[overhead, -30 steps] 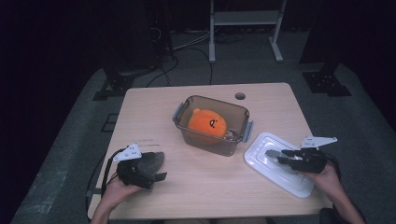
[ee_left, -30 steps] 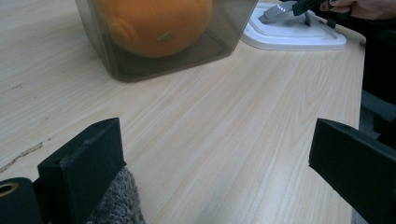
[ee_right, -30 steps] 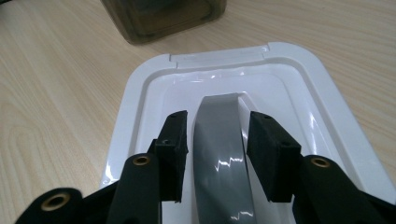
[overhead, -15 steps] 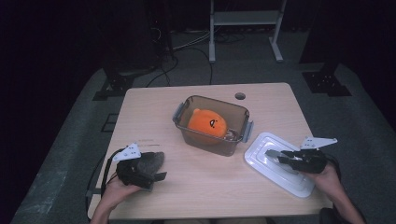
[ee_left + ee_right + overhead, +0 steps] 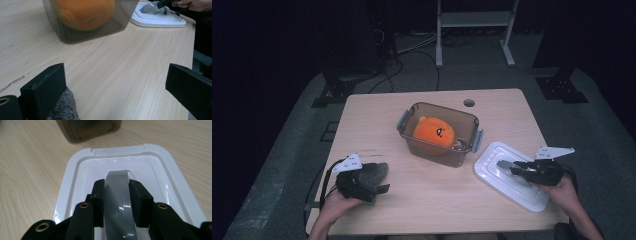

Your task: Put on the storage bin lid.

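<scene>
A smoky clear tub [image 5: 404, 125] stands mid-table with an orange plush toy [image 5: 433, 131] inside it. Its white lid [image 5: 502, 187] lies flat to the right. My right gripper [image 5: 517, 170] reaches over the lid; its jaws have just been closing and are now shut on the lid's grey handle [image 5: 117, 195], pads pressed against both sides. My left gripper [image 5: 379, 182] rests at the front left, jaws wide open [image 5: 115, 75] and facing the tub [image 5: 75, 32], with bare table between them. A grey fuzzy piece [image 5: 63, 107] lies against its left jaw.
A small round hole [image 5: 469, 103] is in the tabletop behind the tub. A metal rack [image 5: 474, 20] and cables stand on the floor beyond the far edge. Bare wood lies between the two grippers.
</scene>
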`<state>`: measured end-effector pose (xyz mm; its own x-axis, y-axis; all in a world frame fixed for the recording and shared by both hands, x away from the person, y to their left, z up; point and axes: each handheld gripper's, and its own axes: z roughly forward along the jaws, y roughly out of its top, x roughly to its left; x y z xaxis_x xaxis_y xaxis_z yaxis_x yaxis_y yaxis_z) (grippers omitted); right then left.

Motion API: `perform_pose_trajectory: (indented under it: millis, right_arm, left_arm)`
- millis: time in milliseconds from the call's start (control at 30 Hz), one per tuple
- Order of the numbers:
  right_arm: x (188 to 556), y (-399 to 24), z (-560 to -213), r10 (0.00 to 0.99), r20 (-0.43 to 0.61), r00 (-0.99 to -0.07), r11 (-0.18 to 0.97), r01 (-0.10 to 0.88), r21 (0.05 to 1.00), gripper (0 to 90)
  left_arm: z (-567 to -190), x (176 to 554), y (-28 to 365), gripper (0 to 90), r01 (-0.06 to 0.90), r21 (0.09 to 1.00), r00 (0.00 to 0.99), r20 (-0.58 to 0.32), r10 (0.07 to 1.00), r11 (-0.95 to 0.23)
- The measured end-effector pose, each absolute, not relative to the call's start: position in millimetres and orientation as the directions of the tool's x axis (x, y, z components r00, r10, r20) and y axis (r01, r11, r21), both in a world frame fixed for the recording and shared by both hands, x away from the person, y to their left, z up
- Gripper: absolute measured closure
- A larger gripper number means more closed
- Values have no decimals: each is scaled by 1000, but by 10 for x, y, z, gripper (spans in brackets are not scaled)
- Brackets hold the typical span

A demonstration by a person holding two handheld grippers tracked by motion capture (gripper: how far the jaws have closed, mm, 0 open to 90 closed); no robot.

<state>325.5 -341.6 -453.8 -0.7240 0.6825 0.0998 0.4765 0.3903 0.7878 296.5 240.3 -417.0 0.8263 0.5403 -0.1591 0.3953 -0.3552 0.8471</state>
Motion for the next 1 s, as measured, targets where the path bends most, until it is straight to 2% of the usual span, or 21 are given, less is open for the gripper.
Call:
perform_pose_trajectory:
  millis: [1000]
  right_arm:
    - [3101, -3516, -4111, 662, 65, -747, 391, 418, 820, 658]
  left_arm:
    - [-4172, 2964, 2401, 25, 396, 846, 827, -159, 540, -357]
